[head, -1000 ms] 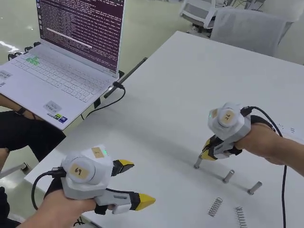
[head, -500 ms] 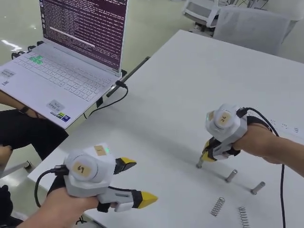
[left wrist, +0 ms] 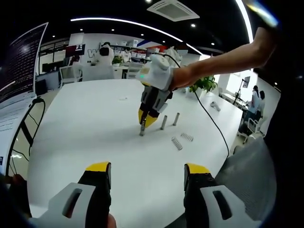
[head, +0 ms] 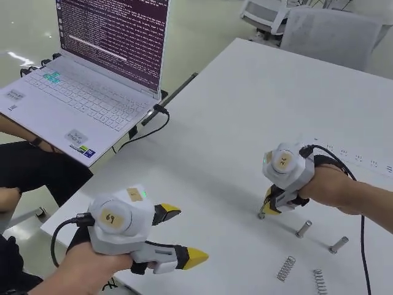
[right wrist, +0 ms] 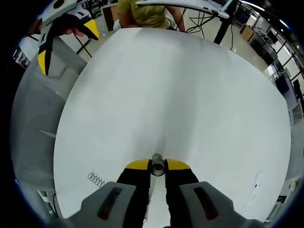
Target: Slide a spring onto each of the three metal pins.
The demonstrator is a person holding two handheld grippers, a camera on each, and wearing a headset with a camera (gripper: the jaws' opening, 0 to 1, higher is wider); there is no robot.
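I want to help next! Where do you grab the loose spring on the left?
Pinch the spring across its middle coils, coming from above: it lies flat on the table, sides free, and that leaves its ends open for a pin.

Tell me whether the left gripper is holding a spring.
No, the left gripper has its jaws spread wide apart with nothing held between them.

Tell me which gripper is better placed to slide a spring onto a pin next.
Right. The right gripper has its fingers shut on a spring at the end pin; the left gripper hangs open, off near the table edge.
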